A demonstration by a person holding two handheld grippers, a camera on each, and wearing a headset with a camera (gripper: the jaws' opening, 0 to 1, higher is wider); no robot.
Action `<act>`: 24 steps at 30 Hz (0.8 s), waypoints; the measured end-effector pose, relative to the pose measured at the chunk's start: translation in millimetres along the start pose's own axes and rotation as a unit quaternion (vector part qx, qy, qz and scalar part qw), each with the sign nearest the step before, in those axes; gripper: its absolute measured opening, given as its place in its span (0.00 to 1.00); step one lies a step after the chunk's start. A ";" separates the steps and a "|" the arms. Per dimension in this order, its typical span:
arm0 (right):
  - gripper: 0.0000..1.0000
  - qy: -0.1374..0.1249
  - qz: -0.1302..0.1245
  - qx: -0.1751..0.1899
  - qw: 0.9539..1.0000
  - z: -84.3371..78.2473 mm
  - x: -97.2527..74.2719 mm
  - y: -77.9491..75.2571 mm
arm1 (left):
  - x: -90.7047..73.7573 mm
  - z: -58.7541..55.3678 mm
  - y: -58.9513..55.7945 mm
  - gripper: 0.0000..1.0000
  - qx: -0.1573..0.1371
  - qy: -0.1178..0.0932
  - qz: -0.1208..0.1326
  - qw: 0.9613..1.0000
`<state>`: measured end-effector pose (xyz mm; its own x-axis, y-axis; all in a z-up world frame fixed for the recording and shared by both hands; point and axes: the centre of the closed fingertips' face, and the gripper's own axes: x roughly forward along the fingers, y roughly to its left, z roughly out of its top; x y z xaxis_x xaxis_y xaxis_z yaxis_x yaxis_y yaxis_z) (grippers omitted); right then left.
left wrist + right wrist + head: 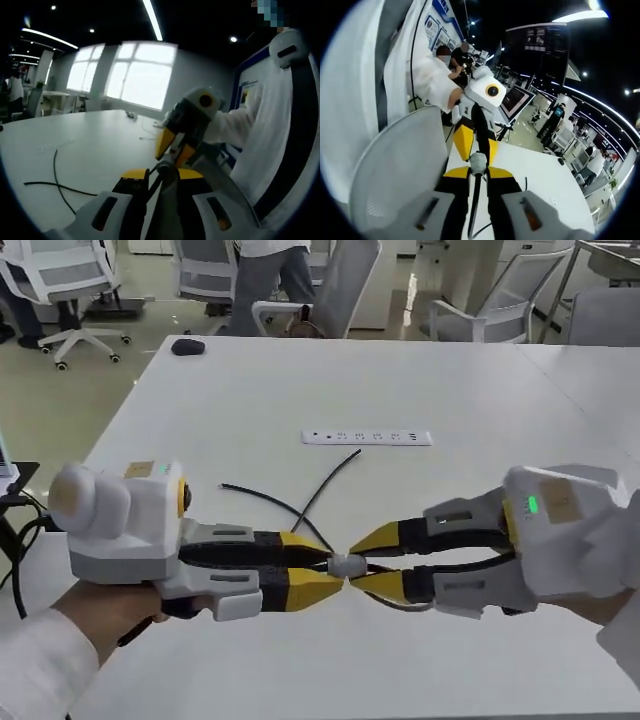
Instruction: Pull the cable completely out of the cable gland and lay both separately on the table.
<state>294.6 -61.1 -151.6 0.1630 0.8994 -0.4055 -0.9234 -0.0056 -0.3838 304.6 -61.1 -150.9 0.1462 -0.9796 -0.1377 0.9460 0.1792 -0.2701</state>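
1. The cable gland (346, 565) is held above the bench (450, 390), close to its near edge, with both tongs meeting tip to tip on it.
2. The right tongs (358, 562) are narrowed, their yellow tips on the light grey gland. In the right gripper view a black strand runs back from the gland between the jaws.
3. The left tongs (335, 562), held in the person's left hand (110, 605), are also narrowed. They seem to pinch the black cable (265, 498) right at the gland, though the tips crowd too closely to be sure.
4. The cable is still in the gland. Its free length lies on the bench beyond the tongs, crossing over itself.
5. A white power strip (367, 437) lies near the middle of the bench.
6. A dark mouse (187, 347) sits at the far left corner.
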 end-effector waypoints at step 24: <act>0.21 -0.137 0.019 0.264 0.955 23.5 -12.4 -7.9 | -10.3 28.4 -19.6 0.15 0.049 -0.049 -0.022 0.997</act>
<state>291.7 -61.9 -124.1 0.0954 0.9839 -0.1513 -0.9850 0.1153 0.1282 292.8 -57.1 -117.2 0.1265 -0.9914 -0.0320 0.9753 0.1302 -0.1784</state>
